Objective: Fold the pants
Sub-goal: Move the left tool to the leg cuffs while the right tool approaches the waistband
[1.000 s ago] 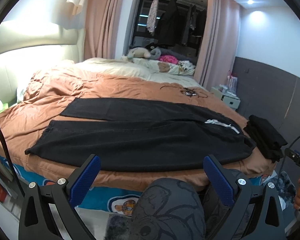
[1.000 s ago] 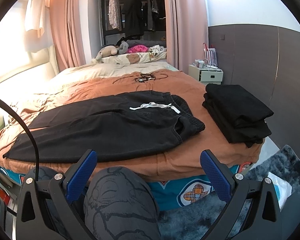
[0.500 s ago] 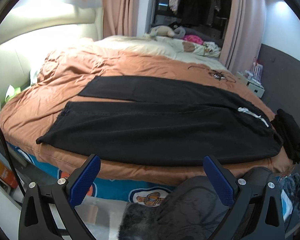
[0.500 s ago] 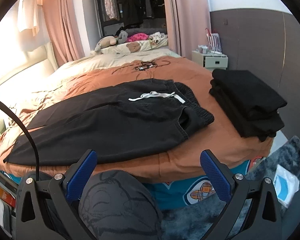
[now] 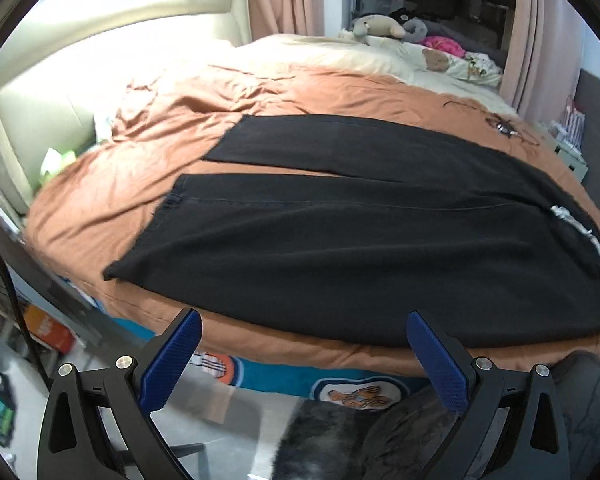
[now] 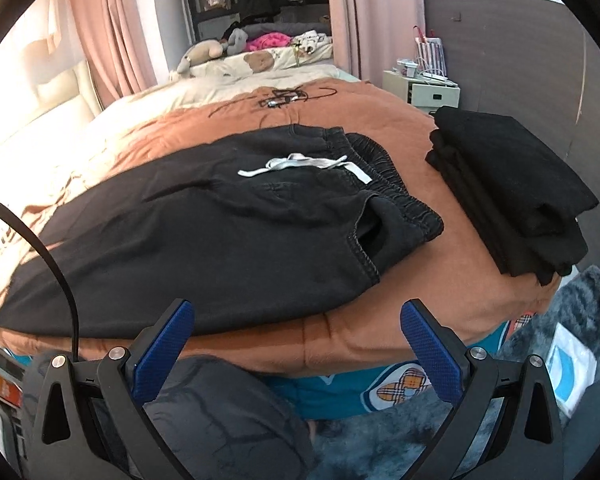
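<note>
- The left gripper (image 5: 304, 338) has its jaws spread wide and grips nothing; it hangs off the near edge of the bed (image 5: 112, 184), clear of the cloth.
- Straight ahead of it, just beyond the fingertips, lie the black pants (image 5: 340, 248), spread flat on the brown cover, both legs running away to its left.
- The near leg's hem sits ahead and to the left of the left fingertip; the far leg lies behind it, with a strip of cover showing between the two.
- The right gripper (image 6: 298, 322) is likewise wide apart and empty, poised before the bed edge.
- Ahead of it is the waist end of the pants (image 6: 260, 220); the elastic waistband is ahead and slightly right, the white drawstring (image 6: 300, 164) farther on.
- Ahead and far right of this gripper, apart from the pants, sits a stack of folded black clothes (image 6: 512, 188) on the bed corner.
</note>
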